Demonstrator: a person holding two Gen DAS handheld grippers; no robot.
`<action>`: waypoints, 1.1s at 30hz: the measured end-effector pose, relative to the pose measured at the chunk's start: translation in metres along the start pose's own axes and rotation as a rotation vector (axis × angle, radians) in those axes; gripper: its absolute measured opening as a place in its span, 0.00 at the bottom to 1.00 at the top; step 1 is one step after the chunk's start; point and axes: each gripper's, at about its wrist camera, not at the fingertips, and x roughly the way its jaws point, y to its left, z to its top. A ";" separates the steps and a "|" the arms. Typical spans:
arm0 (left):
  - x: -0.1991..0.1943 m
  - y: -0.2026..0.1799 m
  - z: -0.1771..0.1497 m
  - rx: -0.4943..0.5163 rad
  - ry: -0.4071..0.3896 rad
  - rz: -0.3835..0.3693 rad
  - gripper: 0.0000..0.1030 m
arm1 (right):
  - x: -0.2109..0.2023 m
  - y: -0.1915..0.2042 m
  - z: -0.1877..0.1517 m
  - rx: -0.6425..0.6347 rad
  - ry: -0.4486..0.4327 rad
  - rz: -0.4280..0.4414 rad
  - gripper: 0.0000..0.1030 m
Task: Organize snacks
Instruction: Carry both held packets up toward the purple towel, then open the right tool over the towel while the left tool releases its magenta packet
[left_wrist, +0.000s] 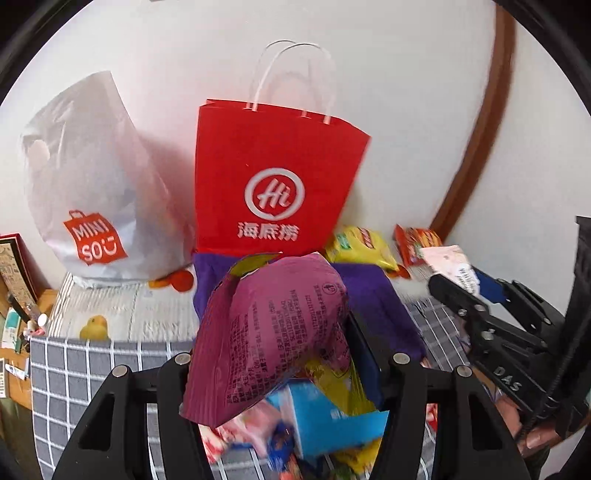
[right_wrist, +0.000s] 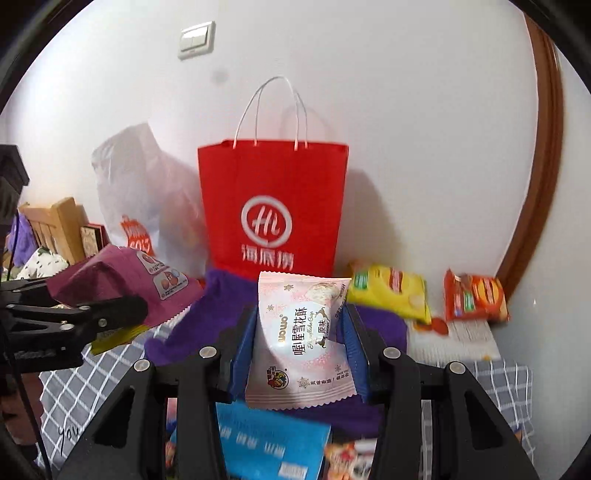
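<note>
**Both grippers loaded, facing the red bag**

Scene, left to right. A white plastic Miniso bag (left_wrist: 92, 192) leans on the wall at far left, on a bed covered by a grey checked sheet (left_wrist: 92, 365). Just beside it, to the right, a red paper bag (left_wrist: 275, 177) with white cord handles stands upright against the wall, mouth open upward. A purple cloth (right_wrist: 369, 317) lies at its foot. Right of the red bag, near the wall: a yellow snack packet (right_wrist: 391, 291), then an orange-red snack packet (right_wrist: 474, 299), apart from each other.

Left gripper (left_wrist: 280, 354): jaws clamped on a magenta snack bag (left_wrist: 273, 332), held off the bed in front of the red bag; the bag bulges above the fingers. The right wrist view shows the same bag from the side, pinched at one end.

Right gripper (right_wrist: 299, 343): blue pads pressed against both edges of a pink-and-white snowflake crisp packet (right_wrist: 299, 332), print facing the camera, packet upright and clear of the bed, in front of the red bag's lower half.

Below both grippers: a loose pile of snacks, including a blue packet (right_wrist: 273, 443); the rest is blurred.
</note>
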 end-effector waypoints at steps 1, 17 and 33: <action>0.005 0.002 0.005 -0.004 0.002 0.005 0.55 | 0.006 -0.002 0.004 0.010 0.002 0.012 0.44; 0.109 0.036 0.028 -0.032 0.095 0.051 0.55 | 0.129 -0.039 -0.007 0.105 0.167 0.035 0.44; 0.175 0.050 -0.005 -0.055 0.271 0.063 0.55 | 0.195 -0.048 -0.049 0.027 0.409 -0.049 0.44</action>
